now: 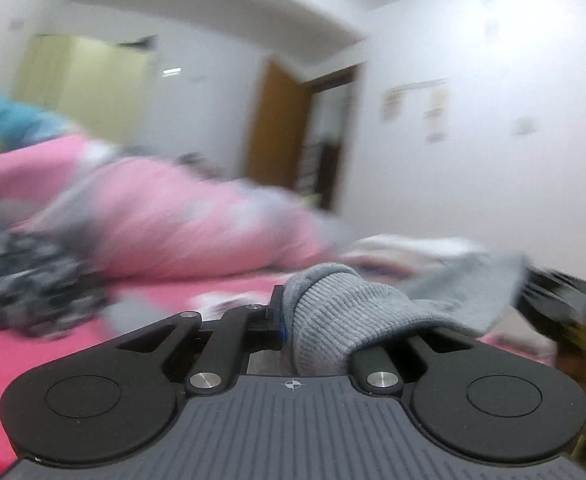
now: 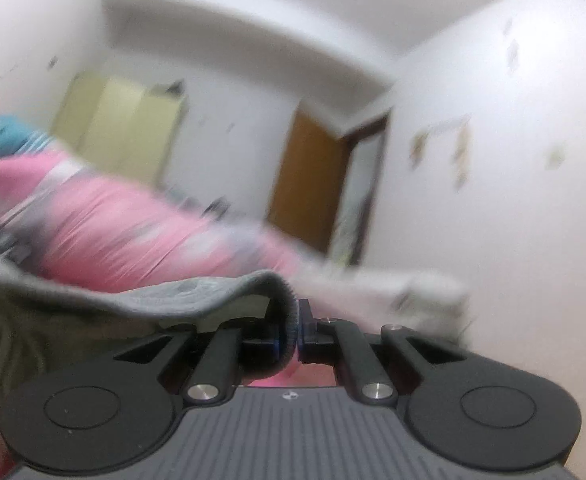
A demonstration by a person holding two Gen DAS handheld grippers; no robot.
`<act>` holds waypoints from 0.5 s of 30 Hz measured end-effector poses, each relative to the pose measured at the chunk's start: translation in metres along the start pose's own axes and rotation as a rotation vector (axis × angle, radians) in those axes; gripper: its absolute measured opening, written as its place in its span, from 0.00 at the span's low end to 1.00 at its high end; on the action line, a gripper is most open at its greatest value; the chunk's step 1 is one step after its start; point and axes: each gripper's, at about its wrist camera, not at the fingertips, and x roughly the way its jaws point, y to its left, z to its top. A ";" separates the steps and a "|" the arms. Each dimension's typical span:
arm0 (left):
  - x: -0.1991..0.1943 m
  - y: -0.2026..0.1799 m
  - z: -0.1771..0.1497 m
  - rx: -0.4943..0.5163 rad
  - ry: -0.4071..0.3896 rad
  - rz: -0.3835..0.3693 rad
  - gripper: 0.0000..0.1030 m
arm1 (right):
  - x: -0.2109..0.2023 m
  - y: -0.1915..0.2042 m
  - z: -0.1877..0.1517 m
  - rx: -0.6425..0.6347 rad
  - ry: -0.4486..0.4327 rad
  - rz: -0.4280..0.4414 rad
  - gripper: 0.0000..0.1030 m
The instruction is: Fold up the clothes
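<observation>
Above the pink bed [image 1: 33,360], both grippers clamp a grey knit garment [image 1: 333,312]: the left gripper [image 1: 283,320] has its fingers closed tight on one bunched ribbed edge, the right gripper [image 2: 295,330] pinches another edge. The garment hangs just over the bed, near a pink quilt [image 1: 181,224].
</observation>
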 end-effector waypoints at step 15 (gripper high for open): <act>0.015 -0.024 -0.013 -0.248 -0.031 -0.443 0.05 | 0.001 -0.017 0.142 -0.110 -0.503 -0.110 0.06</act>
